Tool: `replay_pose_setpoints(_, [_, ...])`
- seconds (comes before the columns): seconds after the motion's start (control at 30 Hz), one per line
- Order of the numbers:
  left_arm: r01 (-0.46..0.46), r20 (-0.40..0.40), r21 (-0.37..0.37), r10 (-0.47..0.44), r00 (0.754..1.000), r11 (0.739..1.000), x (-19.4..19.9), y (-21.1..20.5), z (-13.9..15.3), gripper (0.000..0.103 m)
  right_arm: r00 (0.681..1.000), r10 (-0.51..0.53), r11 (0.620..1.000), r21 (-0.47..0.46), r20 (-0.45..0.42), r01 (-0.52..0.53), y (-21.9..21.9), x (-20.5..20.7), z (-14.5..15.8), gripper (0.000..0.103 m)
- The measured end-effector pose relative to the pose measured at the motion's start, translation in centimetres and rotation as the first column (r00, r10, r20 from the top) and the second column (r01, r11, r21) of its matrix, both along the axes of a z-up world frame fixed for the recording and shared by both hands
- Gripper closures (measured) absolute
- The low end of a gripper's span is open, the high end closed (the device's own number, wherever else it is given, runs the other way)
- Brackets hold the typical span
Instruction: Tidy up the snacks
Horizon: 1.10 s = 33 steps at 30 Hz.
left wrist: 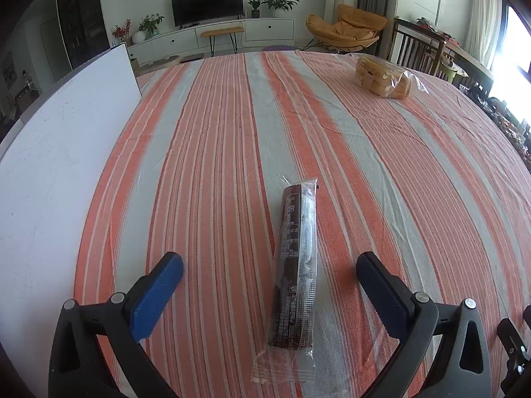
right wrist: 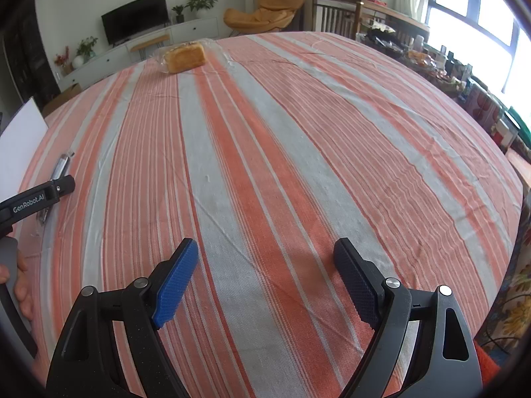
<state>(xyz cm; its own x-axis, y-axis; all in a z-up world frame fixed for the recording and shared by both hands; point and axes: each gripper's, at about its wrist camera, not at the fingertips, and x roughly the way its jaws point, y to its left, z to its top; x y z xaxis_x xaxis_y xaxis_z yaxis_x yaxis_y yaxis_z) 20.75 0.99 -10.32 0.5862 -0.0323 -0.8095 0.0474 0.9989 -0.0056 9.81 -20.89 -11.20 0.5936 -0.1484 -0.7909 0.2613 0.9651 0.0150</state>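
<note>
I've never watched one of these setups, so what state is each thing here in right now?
Left tongs: open wide, holding nothing.
Right tongs: open, nothing between them.
Long dark snack bar in clear plastic wrapper: sealed, lying flat between the left tongs.
Golden bread loaf in clear bag: bagged, at the far side.
Orange-and-grey striped tablecloth: spread out, lightly creased.

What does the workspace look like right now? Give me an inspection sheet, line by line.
Surface: table under an orange and grey striped cloth, slightly wrinkled.
Job's things: long dark snack pack in clear wrap lying flat; bagged bread at the far end.
Clutter: white board along the left edge.
Grippers: left gripper jaws wide open either side of the snack pack, not touching it; right gripper jaws open over bare cloth, nothing between them.
Cables: nothing seen.
Surroundings: television, potted plants, orange lounge chair, bright window.
</note>
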Motion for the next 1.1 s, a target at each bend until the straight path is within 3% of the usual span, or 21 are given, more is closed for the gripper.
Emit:
replay_pose_setpoints(0.87, [0.0,0.0,0.0,0.0,1.0,1.0,0.0,0.0,0.0,0.0,1.0,0.008,1.0,0.013,0.0,-0.008,0.1,0.0,0.0,0.014])
replay_pose_setpoints(1.0, [-0.001,0.0,0.0,0.001,1.0,1.0,0.0,0.0,0.0,0.0,0.994,-0.015,0.976,0.217,0.108,-0.009,-2.7,-1.2,1.8,0.015])
replay_pose_setpoints(1.1, [0.0,0.0,-0.001,0.0,1.0,1.0,0.0,0.0,0.0,0.0,0.977,0.005,0.983,0.18,0.211,-0.044,-4.4,0.2,5.1,0.015])
